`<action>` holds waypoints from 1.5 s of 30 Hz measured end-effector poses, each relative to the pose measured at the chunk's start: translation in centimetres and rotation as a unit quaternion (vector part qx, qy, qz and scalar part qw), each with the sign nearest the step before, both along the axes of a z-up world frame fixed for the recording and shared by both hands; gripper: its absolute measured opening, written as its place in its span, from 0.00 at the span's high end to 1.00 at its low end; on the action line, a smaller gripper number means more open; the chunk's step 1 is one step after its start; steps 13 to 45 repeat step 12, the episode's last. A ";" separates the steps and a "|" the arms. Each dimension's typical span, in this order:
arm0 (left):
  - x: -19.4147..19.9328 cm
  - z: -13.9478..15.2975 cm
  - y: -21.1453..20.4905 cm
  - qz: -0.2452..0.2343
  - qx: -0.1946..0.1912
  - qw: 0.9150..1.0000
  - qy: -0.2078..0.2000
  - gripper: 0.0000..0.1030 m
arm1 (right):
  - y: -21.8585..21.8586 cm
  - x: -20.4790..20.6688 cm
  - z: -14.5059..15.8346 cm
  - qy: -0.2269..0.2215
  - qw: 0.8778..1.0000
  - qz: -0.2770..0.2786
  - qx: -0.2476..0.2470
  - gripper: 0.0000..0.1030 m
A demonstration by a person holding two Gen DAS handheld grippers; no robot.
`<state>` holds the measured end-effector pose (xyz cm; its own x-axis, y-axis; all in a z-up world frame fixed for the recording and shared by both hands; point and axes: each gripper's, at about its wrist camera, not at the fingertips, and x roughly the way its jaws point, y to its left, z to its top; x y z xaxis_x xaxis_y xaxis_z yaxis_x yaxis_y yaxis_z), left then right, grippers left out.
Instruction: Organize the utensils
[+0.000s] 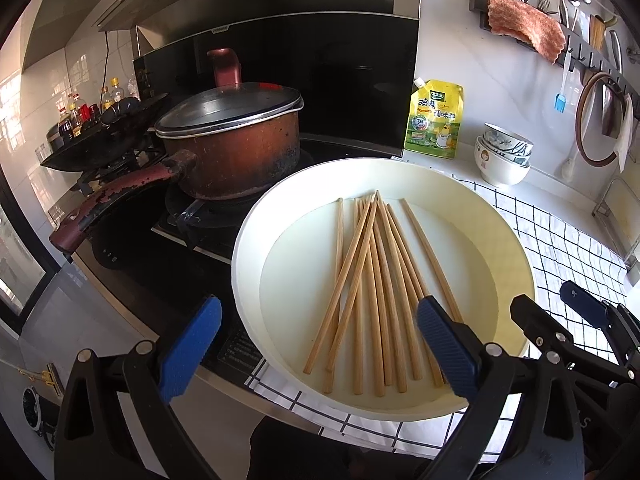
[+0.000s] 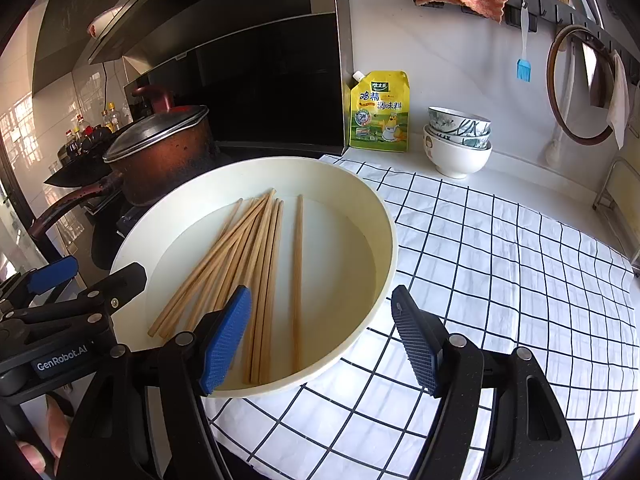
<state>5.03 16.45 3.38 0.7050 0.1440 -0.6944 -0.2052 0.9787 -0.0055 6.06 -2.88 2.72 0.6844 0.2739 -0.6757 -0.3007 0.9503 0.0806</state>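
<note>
The wooden chopsticks (image 1: 372, 296) lie loose in the cream round basin (image 1: 516, 240), which stands on the checked cloth (image 2: 500, 264) beside the stove. The left gripper (image 1: 320, 344) and the right gripper (image 2: 320, 340) both hang released, jaws wide, holding nothing. Their pads cover some chopstick ends. The utensils on the wall rack (image 1: 576, 46) are cut off at the frame edge.

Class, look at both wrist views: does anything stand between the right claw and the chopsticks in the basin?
Nothing visible does. The right claw hangs open over the near rim of the basin; the chopsticks lie uncovered inside. Only that low rim lies between them.
</note>
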 end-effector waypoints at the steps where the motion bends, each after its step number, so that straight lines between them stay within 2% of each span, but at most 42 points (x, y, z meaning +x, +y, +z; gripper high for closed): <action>1: 0.0 0.0 -0.1 0.000 0.001 1.000 0.000 0.06 | 0.0 0.0 0.0 0.000 1.000 0.000 0.000 0.33; 45: 0.1 -0.2 -0.1 0.005 0.004 1.000 0.008 0.06 | -0.1 0.1 -0.1 0.002 1.000 -0.001 0.002 0.33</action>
